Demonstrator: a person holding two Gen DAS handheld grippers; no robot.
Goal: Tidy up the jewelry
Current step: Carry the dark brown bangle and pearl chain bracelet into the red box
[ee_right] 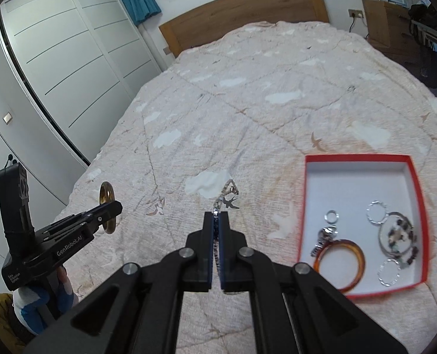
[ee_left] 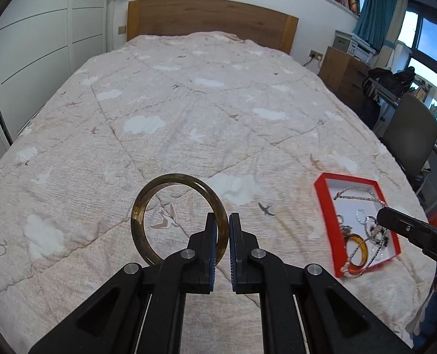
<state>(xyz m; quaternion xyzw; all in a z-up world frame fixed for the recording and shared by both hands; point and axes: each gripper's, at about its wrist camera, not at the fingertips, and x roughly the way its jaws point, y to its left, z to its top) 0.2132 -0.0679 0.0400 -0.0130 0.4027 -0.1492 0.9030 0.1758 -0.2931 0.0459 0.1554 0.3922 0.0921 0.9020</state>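
1. Bed quilt (ee_left: 189,112), pink with clouds, underlies everything.
2. Red box (ee_right: 418,200) on the quilt holds an amber bangle (ee_right: 352,258), rings and a watch.
3. Left gripper (ee_left: 221,224) pinches an olive bangle (ee_left: 147,200), held upright.
4. Right gripper (ee_right: 216,221) clamps a beaded chain (ee_right: 228,190), beside the box.

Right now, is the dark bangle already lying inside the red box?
No: the dark bangle is clamped upright in the left tongs above the quilt, well apart from the red box.
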